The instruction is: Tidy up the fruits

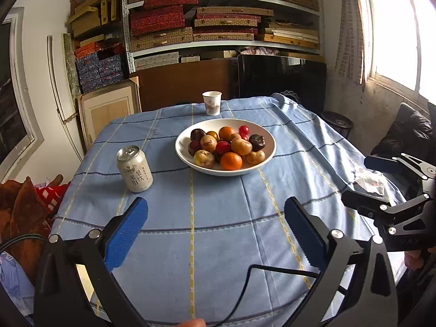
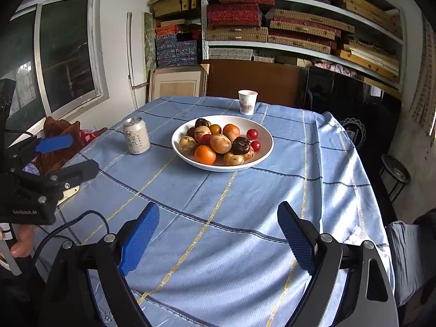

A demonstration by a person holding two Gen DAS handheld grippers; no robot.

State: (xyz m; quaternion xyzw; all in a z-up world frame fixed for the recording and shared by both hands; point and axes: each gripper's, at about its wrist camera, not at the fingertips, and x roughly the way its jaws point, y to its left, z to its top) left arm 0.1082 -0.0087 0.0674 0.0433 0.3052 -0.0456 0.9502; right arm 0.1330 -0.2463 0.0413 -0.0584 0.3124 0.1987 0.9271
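Above the tablecloth (image 1: 218, 218), left hand-held gripper (image 1: 218, 226) wide open, empty

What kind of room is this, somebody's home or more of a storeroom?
Probably a storeroom used as a living space. Metal shelves are stacked with flat cloth-covered boxes, yet a table with a blue checked tablecloth holds a bowl of fruit.
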